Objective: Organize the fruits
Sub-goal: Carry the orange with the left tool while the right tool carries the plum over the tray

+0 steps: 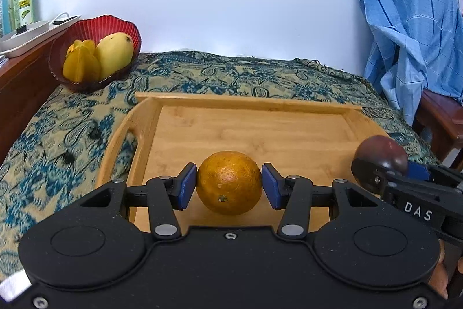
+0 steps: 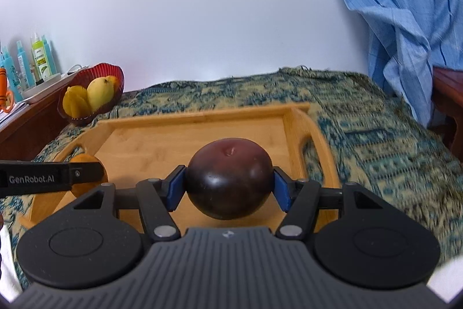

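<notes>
**Two fruits held over the tray**

While the left gripper [image 1: 229, 184] clamps an orange [image 1: 229, 183], the right gripper [image 2: 228, 187] clamps a dark purple fruit [image 2: 228, 178], both above the wooden tray [image 1: 246, 106] (bare inside). A red bowl [image 1: 115, 22] beyond it holds a mango [image 1: 114, 54] and starfruit [image 1: 79, 64].

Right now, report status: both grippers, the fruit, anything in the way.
Left gripper shut on orange. Right gripper shut on dark purple fruit. Both over bare wooden tray. Red bowl far left holds mango, starfruit. Path unobstructed.
</notes>
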